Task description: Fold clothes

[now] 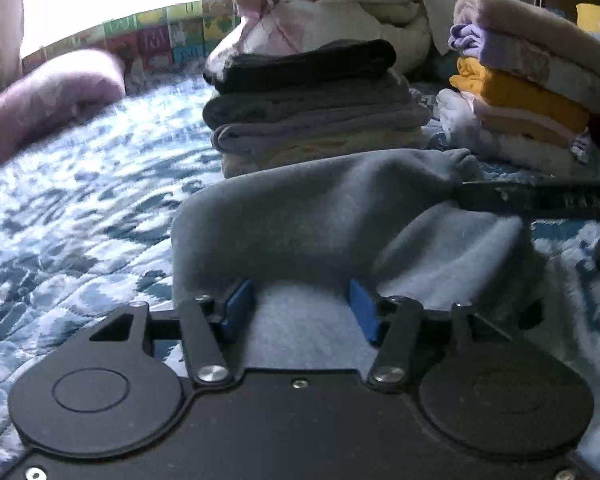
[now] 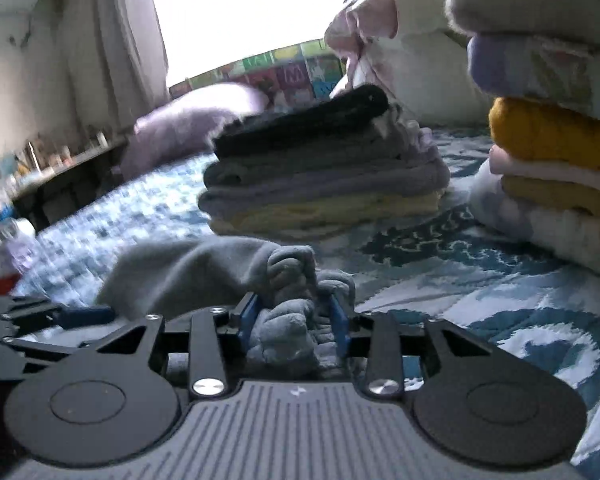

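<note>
Left gripper [image 1: 302, 312] jaws apart over grey garment [image 1: 340, 216], right gripper [image 2: 292, 320] jaws clamping bunched cloth

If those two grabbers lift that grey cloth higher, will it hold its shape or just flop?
Probably flop: the grey cloth already sags and drapes between the left gripper and the right gripper. It bunches into soft folds where the right one has it, so it likely squashes easily. Its fuzzy surface suggests it won't slip out readily.
</note>
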`<control>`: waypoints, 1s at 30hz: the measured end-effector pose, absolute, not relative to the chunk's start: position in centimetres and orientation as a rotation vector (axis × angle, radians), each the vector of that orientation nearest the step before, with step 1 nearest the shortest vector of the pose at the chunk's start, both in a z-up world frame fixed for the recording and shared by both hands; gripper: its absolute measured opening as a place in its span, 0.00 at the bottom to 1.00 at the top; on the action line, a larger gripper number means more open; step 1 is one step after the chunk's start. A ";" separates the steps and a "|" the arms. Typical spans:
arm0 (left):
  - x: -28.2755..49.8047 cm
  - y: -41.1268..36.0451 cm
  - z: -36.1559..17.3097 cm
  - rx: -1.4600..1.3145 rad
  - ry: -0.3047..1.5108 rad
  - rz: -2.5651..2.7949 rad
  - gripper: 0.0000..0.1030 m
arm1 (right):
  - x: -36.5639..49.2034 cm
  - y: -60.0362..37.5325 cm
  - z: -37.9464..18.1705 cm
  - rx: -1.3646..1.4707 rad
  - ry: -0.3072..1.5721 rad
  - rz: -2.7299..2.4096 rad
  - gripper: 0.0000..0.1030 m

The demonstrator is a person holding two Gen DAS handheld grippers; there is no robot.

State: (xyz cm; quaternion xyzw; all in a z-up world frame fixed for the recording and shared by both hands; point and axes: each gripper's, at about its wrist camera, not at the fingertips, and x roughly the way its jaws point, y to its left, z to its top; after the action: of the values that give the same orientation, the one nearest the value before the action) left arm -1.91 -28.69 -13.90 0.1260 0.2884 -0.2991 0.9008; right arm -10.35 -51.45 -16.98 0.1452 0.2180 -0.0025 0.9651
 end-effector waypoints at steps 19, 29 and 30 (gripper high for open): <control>-0.4 -16.5 -13.4 -0.521 0.905 -0.556 0.73 | -11.7 -54.2 -16.2 0.722 0.611 0.066 0.93; 1.6 -18.8 -16.2 -0.603 0.942 -0.550 0.74 | -8.3 -53.5 -17.9 0.694 0.699 0.019 0.90; 1.6 -19.4 -16.1 -0.589 0.942 -0.553 0.74 | -8.2 -53.3 -17.9 0.682 0.700 0.015 0.90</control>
State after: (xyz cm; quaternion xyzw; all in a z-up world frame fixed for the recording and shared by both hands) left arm 1.62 -19.36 -16.09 -0.2761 0.4413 -0.2589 0.8136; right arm -8.18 -53.30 -17.95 0.3278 0.3364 0.0074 0.8828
